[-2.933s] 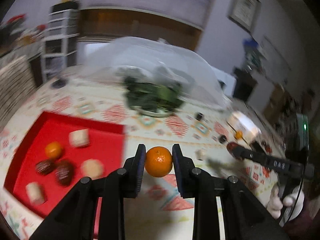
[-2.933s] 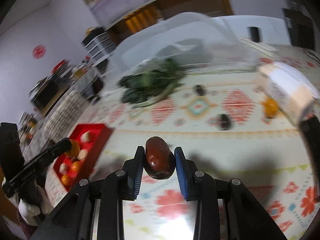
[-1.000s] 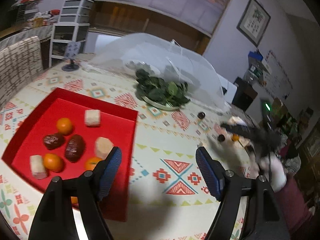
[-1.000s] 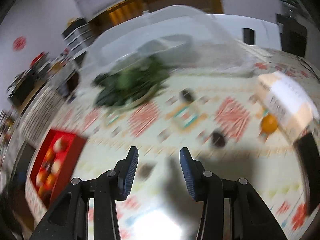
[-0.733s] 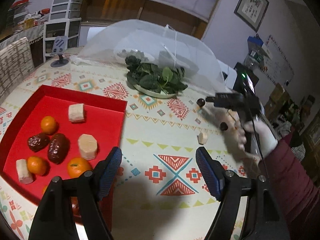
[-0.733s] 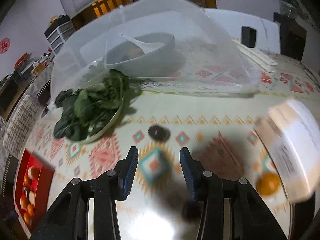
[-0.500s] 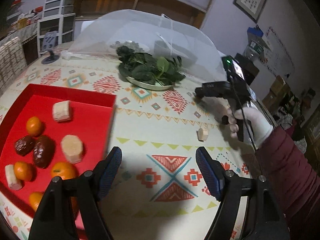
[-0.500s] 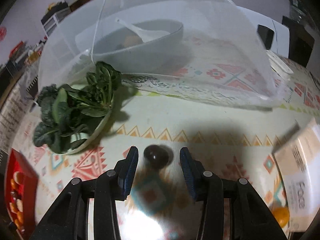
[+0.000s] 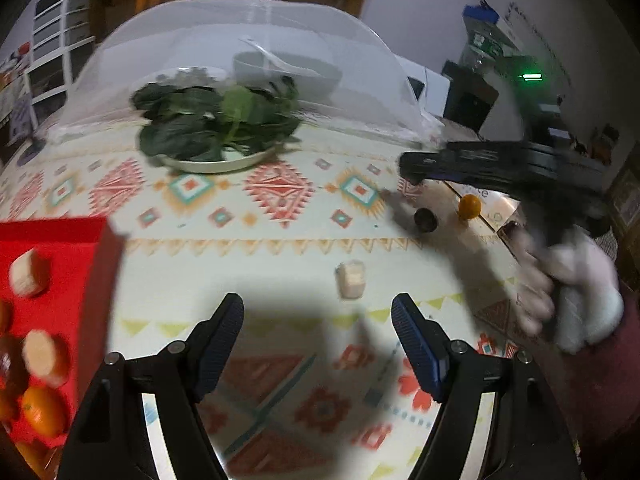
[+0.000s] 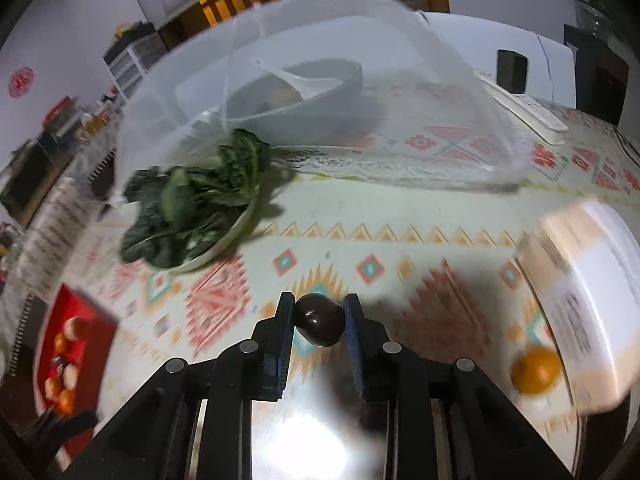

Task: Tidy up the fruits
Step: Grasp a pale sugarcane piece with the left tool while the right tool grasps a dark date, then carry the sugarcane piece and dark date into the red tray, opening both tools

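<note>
Right gripper [image 10: 319, 322] fingers [image 10: 280, 328] are clamped on one dark round fruit [image 10: 319, 319], held just above the patterned tabletop [image 10: 400, 216]. Left gripper [image 9: 318, 326] fingers [image 9: 224, 330] are spread wide, nothing between them; one pale fruit chunk [image 9: 351, 279] is seen just ahead on the tabletop. One orange [image 10: 535, 371] lies beside one white box [image 10: 588, 320]. A second dark fruit [image 9: 425, 219] is seen near it. One red tray [image 9: 60, 240] at left holds oranges, pale chunks, dark fruits; count is unclear through blur. One plate of greens [image 10: 192, 216] sits by one mesh cover [image 10: 320, 40].
</note>
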A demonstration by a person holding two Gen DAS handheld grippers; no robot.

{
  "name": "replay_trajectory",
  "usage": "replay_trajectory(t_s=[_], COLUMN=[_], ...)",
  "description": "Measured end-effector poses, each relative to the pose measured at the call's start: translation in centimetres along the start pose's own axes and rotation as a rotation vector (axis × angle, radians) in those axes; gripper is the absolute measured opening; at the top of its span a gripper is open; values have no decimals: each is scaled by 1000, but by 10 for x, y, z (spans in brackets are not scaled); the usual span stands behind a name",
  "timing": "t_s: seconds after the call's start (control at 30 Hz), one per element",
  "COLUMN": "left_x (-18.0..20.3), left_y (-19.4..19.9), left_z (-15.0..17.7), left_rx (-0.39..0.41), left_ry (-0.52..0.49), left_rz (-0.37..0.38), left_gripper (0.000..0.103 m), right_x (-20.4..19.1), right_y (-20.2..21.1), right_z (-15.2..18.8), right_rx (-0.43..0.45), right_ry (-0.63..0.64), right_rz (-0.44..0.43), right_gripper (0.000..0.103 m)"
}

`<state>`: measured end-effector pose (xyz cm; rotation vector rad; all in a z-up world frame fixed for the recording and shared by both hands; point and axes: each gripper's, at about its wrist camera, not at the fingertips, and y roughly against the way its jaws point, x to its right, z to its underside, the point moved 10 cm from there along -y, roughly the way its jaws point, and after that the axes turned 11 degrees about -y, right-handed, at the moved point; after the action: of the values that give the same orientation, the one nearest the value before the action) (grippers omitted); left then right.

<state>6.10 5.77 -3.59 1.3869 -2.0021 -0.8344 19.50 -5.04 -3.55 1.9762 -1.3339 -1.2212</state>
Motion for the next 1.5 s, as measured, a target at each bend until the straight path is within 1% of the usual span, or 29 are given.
replay_trajectory(t_s=[0.07,0.13,0.2,0.23,0.27,0.3,0.37,0.47,0.53,0.63,0.7,0.77,0.87,0.97,1.0,1.1,1.17,1.27,1.33,1.5], left_x=[9,16,22,23,26,29,31,30,26,13,-3,-20,-55,-97,-115,-157,-181,-201,-206,-211], left_y=[-13,-30,-45,-51,-56,-61,-62,-51,-39,-8,18,41,83,122,136,164,176,184,187,184], left_z=[-6,-10,-10,-10,-9,-7,-5,-2,0,3,7,13,27,45,55,79,95,111,118,125], left_rx=[-3,-28,-54,-66,-78,-90,-82,-68,-51,-6,33,66,128,175,186,209,215,221,222,220], left_ry=[-23,-54,-78,-88,-98,-108,-121,-87,-67,-7,47,95,175,250,279,344,389,433,440,438], left_rz=[10,-8,-21,-33,-32,-28,-47,-36,-37,-34,-37,-47,-87,-150,-185,-259,-293,-300,-296,-278], left_gripper=[76,76,67,47,22,15,15,15,15,15,15,15,15,15,15,15,15,15,15,15], right_x=[3,7,11,13,15,16,17,16,10,-6,-19,-36,-67,-104,-118,-155,-183,-218,-237,-267], right_y=[19,36,47,53,57,59,65,71,74,79,80,80,80,75,74,66,59,45,34,21], right_z=[12,24,35,41,46,50,57,66,72,79,86,94,106,119,124,137,147,164,174,196], right_rx=[7,13,12,12,11,11,13,15,9,3,-6,-19,-30,-51,-58,-81,-103,-136,-158,-198], right_ry=[-5,-8,-19,-23,-26,-26,-23,-9,-4,9,20,34,68,110,124,162,186,214,231,262], right_rz=[-26,-45,-64,-71,-75,-77,-78,-74,-91,-118,-139,-161,-190,-227,-239,-272,-298,-321,-328,-338], right_gripper=[27,27,27,27,27,27,27,27,27,27,27,27,27,27,27,27,27,27,27,27])
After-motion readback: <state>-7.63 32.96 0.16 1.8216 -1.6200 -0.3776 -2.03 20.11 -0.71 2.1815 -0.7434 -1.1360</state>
